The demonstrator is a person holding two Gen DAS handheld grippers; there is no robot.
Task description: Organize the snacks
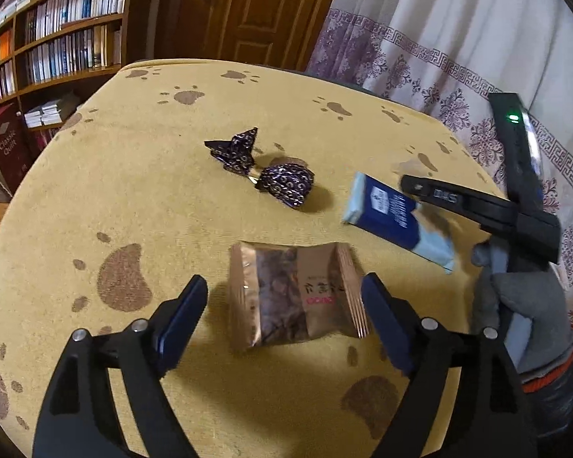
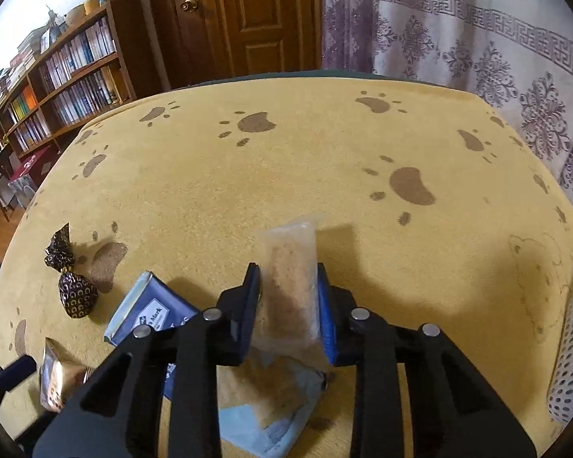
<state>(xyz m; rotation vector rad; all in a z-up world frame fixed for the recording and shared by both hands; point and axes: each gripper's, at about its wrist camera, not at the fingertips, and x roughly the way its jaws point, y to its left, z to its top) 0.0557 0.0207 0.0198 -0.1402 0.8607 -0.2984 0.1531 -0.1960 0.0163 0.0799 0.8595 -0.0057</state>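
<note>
My left gripper point(image 1: 284, 299) is open, its fingers on either side of a copper foil snack pack point(image 1: 294, 297) lying on the yellow paw-print table point(image 1: 133, 191). My right gripper point(image 2: 288, 290) is shut on a clear pack of a beige crumbly bar point(image 2: 292, 282), held above the table. A blue and light-blue snack pack point(image 1: 393, 217) lies right of centre, also in the right wrist view point(image 2: 149, 315). A dark purple patterned wrapped candy point(image 1: 263, 171) lies beyond the foil pack, also in the right wrist view point(image 2: 70, 278). The foil pack shows at lower left there point(image 2: 57, 378).
A white perforated basket point(image 2: 571, 351) stands at the table's right edge. A bookshelf point(image 1: 57, 38) and a wooden door point(image 1: 256, 11) are behind the table, a patterned curtain point(image 2: 477, 38) to the right. A light-blue wrapper point(image 2: 256, 423) lies under my right gripper.
</note>
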